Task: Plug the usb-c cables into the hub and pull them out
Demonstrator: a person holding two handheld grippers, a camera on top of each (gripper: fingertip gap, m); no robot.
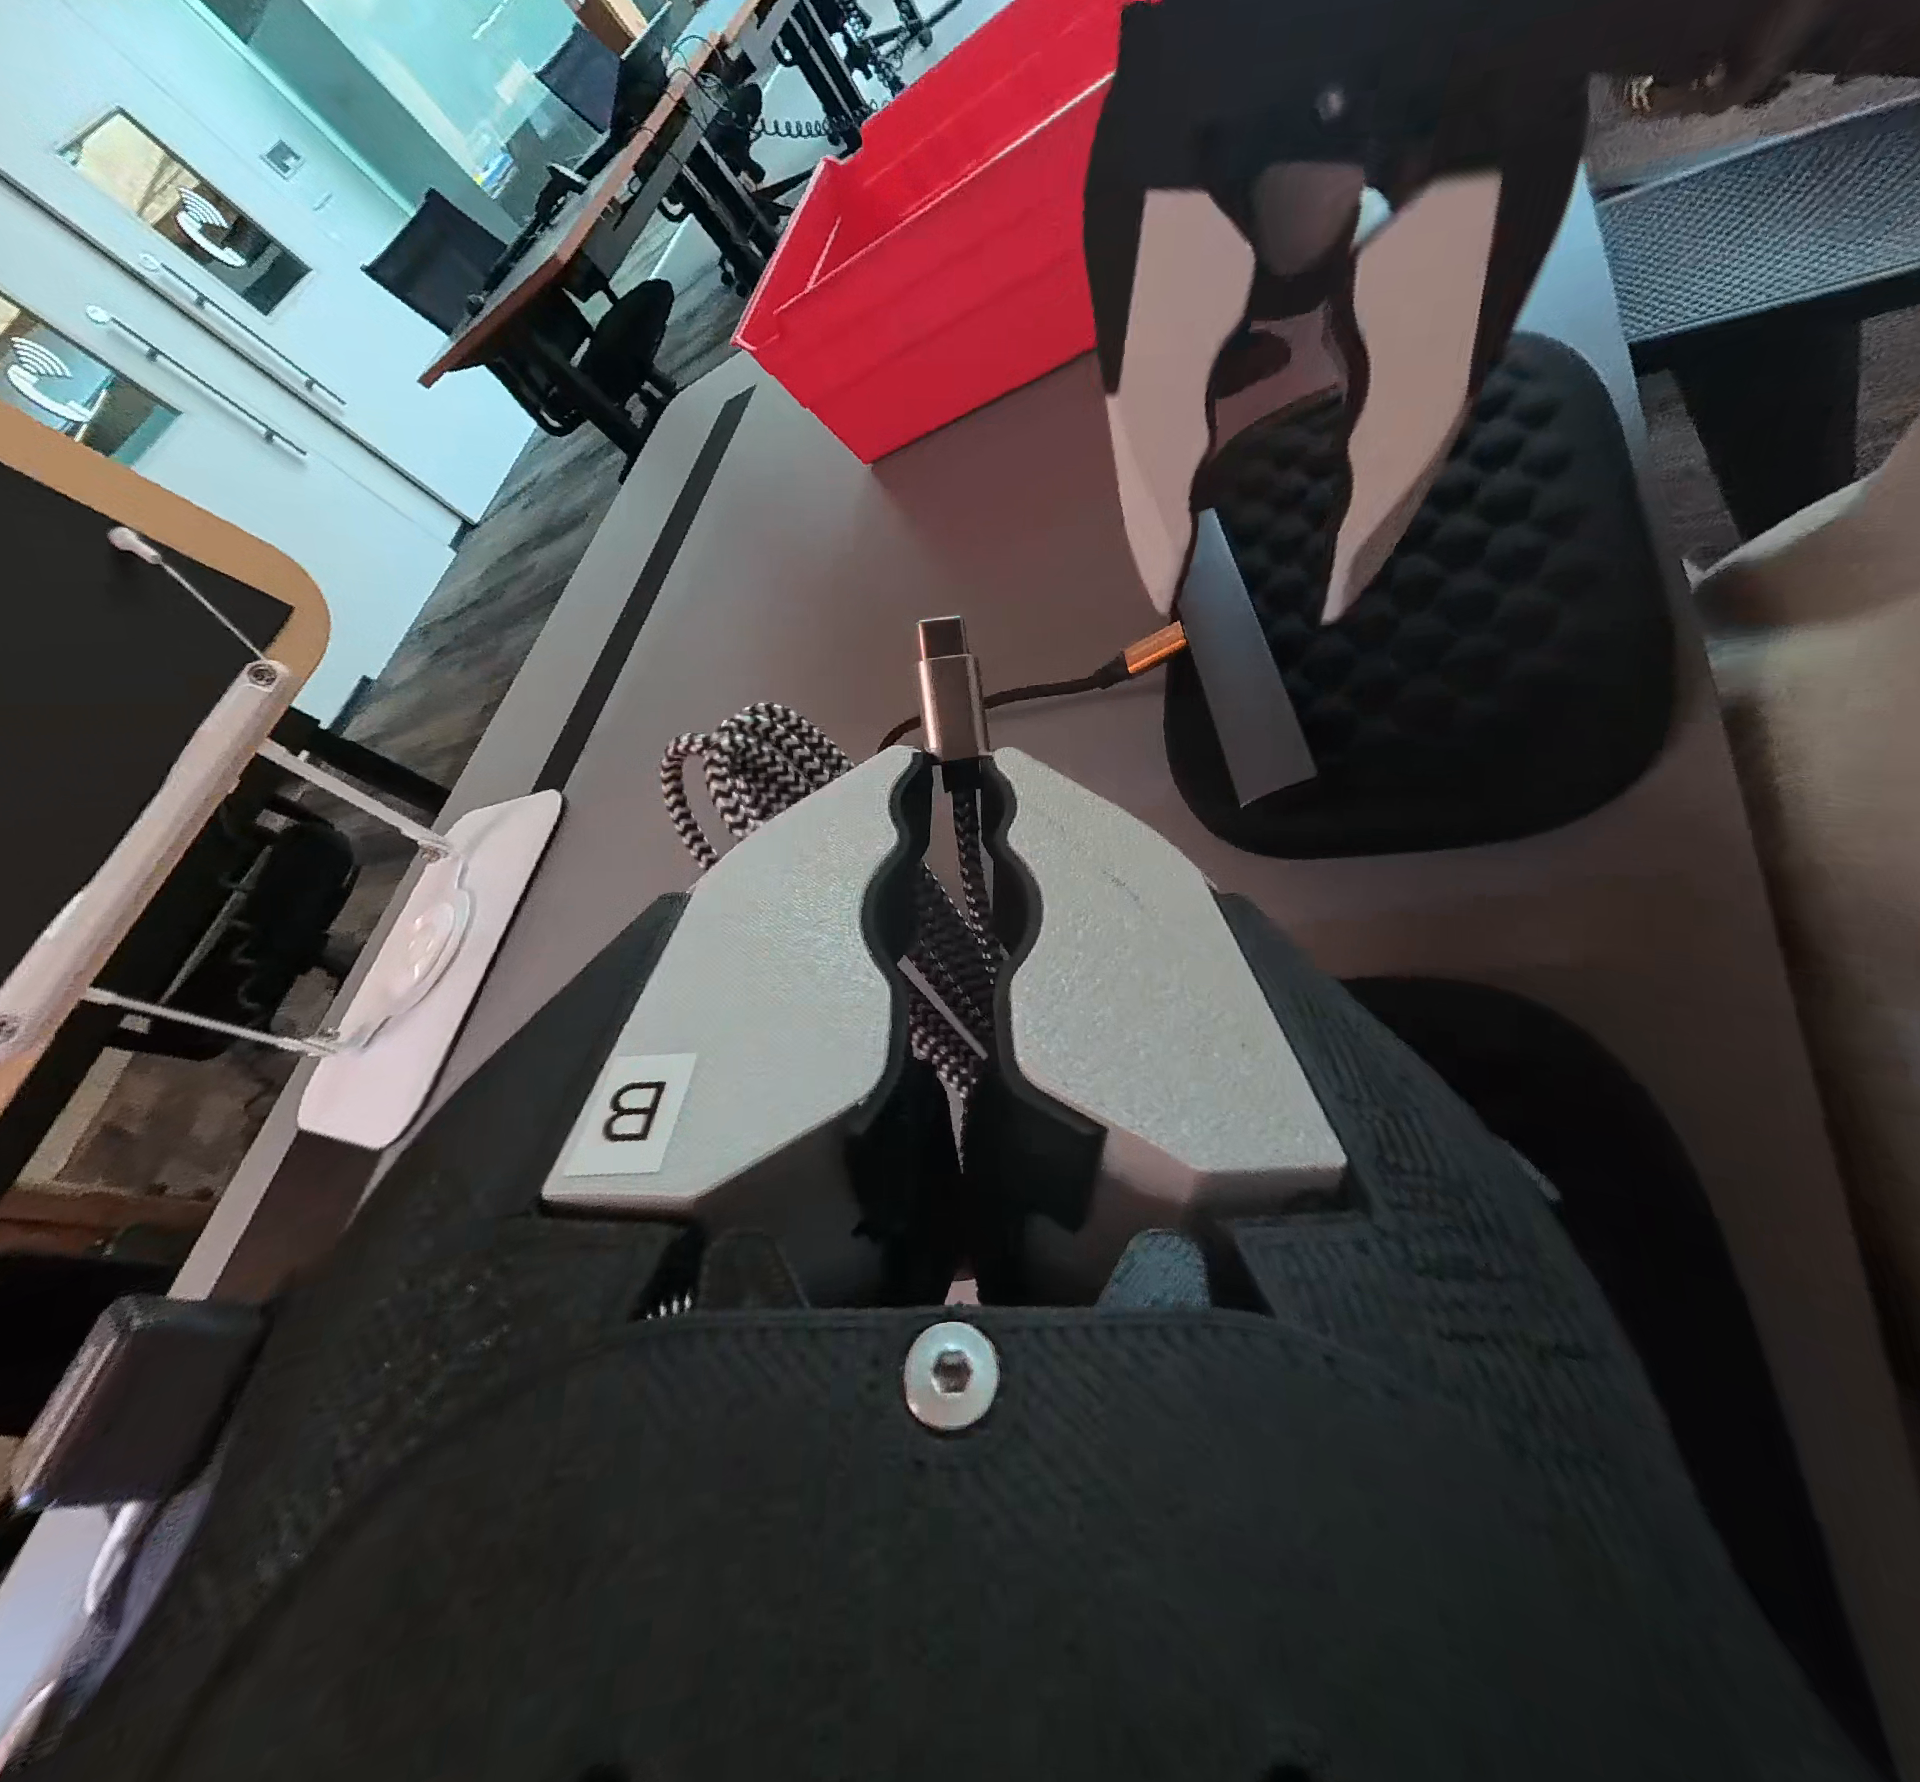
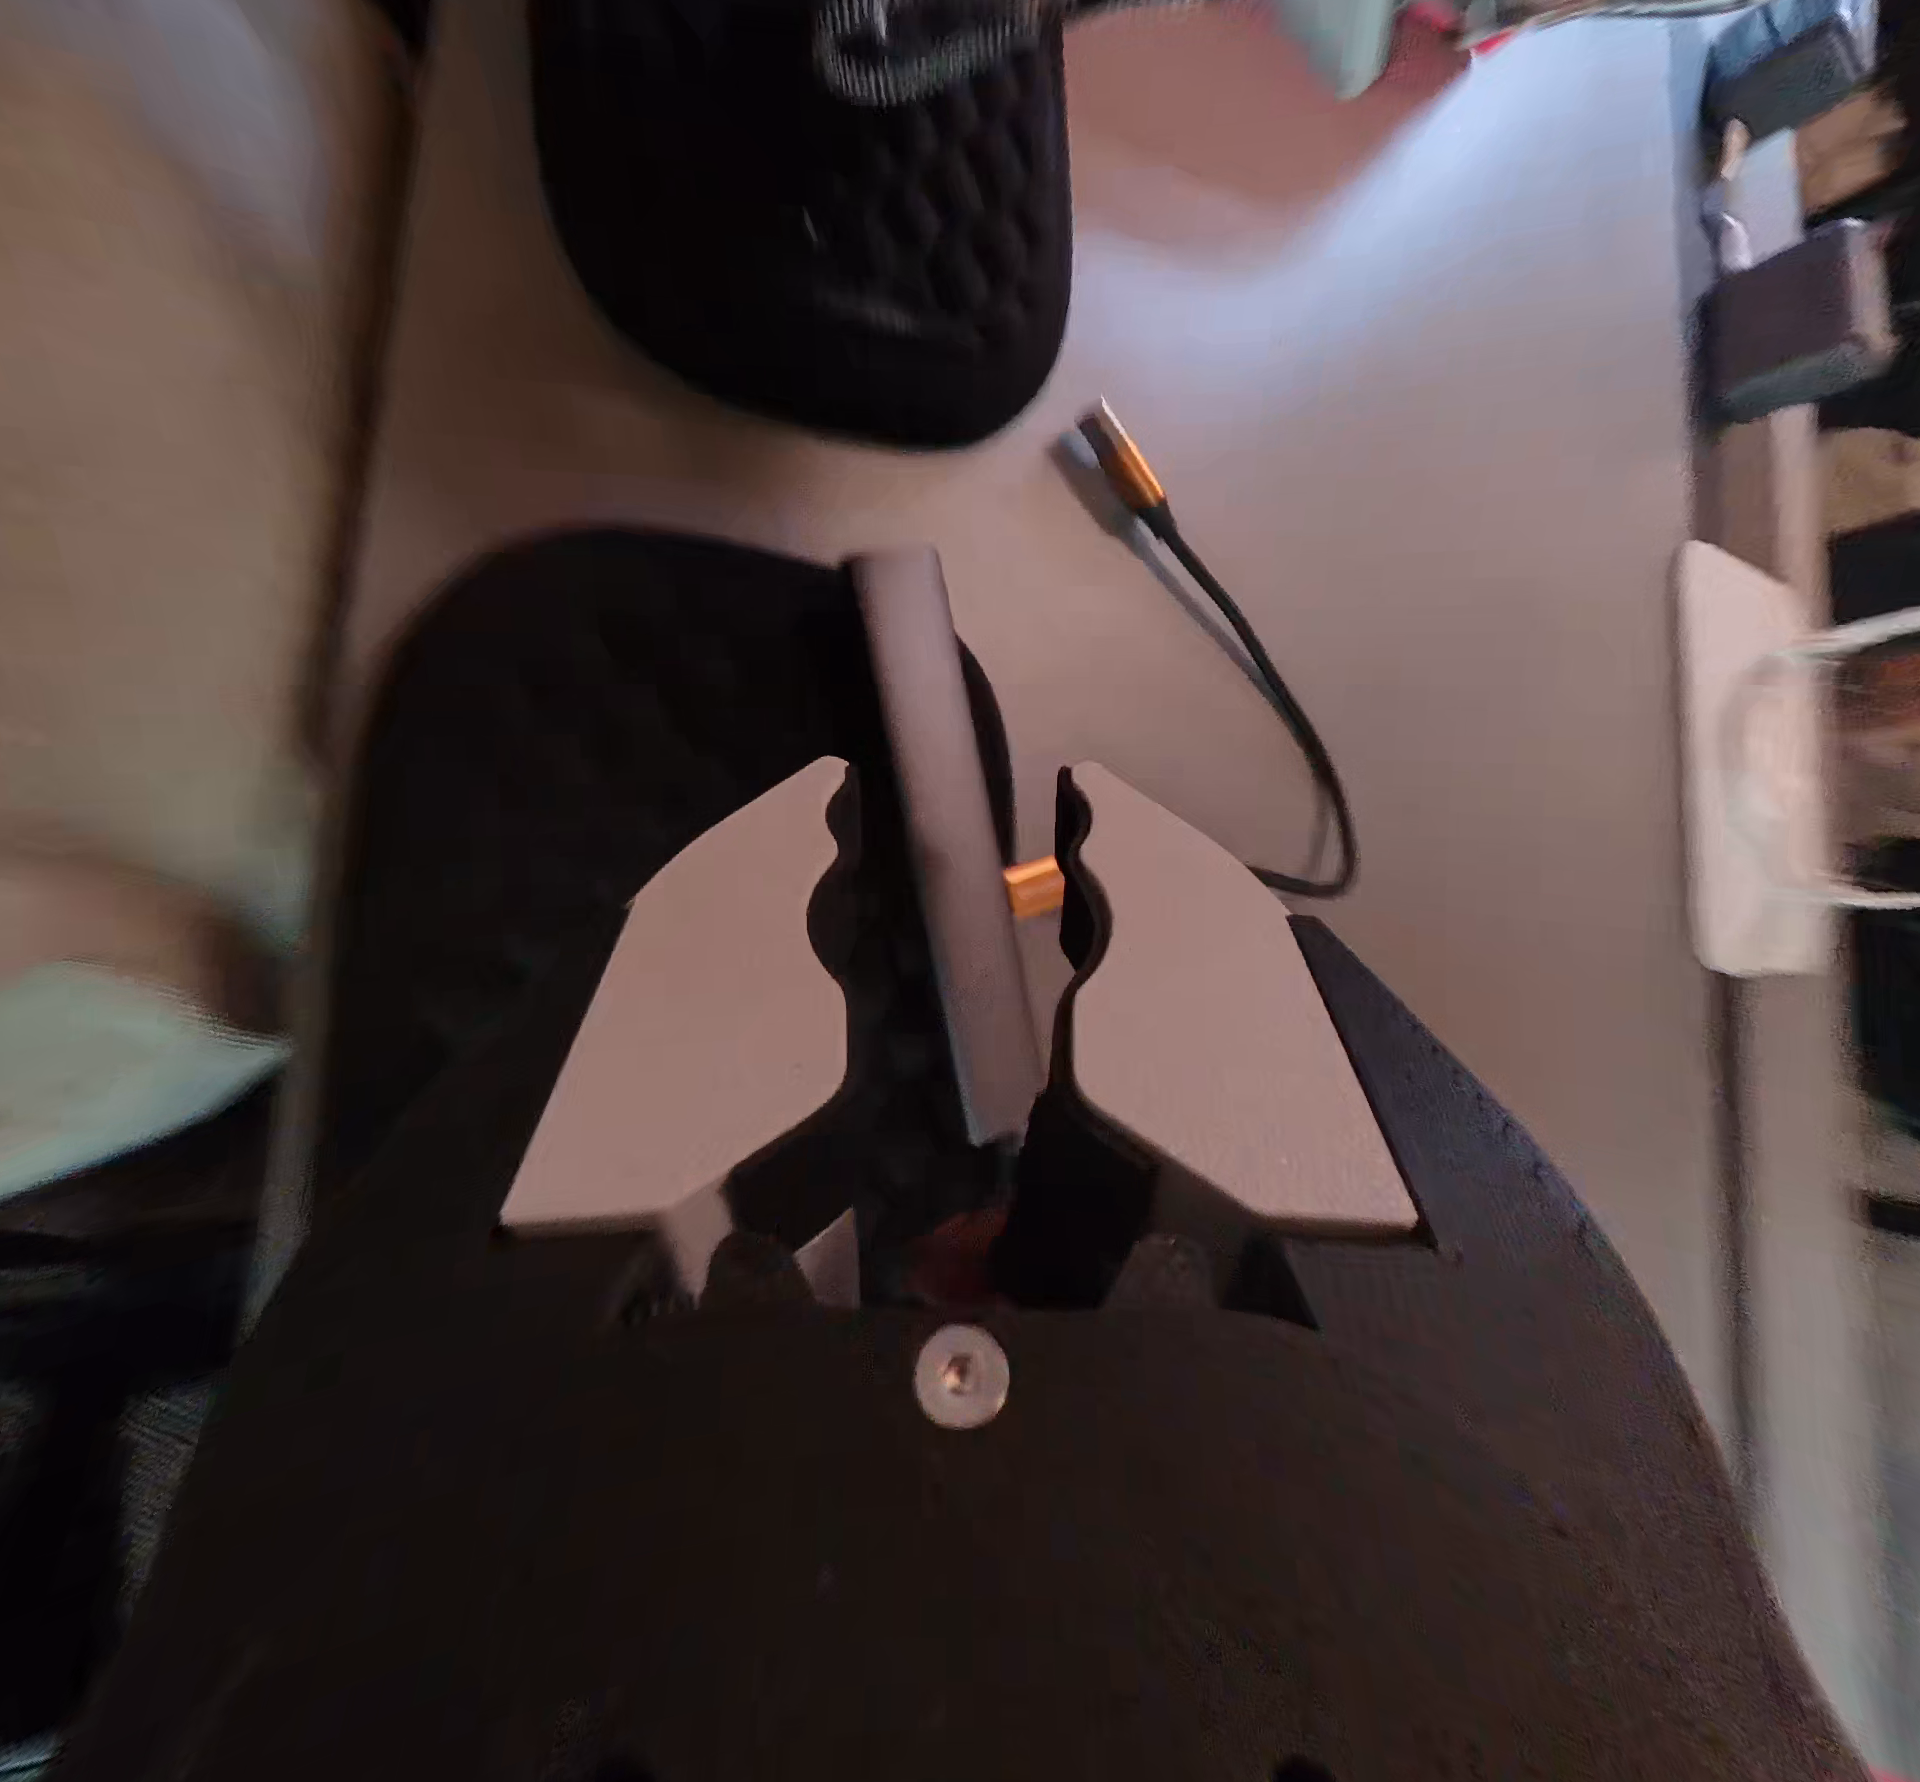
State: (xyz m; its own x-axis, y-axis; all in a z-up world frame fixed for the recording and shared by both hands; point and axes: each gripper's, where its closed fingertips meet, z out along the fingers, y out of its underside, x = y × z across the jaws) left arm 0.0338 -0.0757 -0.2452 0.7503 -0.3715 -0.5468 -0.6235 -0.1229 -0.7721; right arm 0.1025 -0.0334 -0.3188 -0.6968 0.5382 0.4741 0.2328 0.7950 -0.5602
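Note:
My left gripper (image 1: 951, 761) is shut on a black-and-white braided cable (image 1: 727, 776). Its silver USB-C plug (image 1: 943, 683) sticks out past the fingertips and points toward the hub, a short way from it. The grey hub (image 1: 1242, 683) stands on edge on a black pad (image 1: 1475, 652). An orange-collared plug (image 1: 1148, 654) sits in its side. My right gripper (image 2: 956, 768) is open and straddles the hub (image 2: 935, 859), with a gap on the plug side (image 2: 1032, 885). The same cable's other orange end (image 2: 1117, 456) lies loose on the table. The right gripper also shows in the left wrist view (image 1: 1247, 605).
A red bin (image 1: 935, 278) stands on the grey table (image 1: 831, 537) behind the hub. A second black pad (image 2: 810, 257) lies beside the first. A white mount plate (image 1: 436, 953) sits at the table's left edge. The right wrist view is blurred. Left tips to right tips: about 12 cm.

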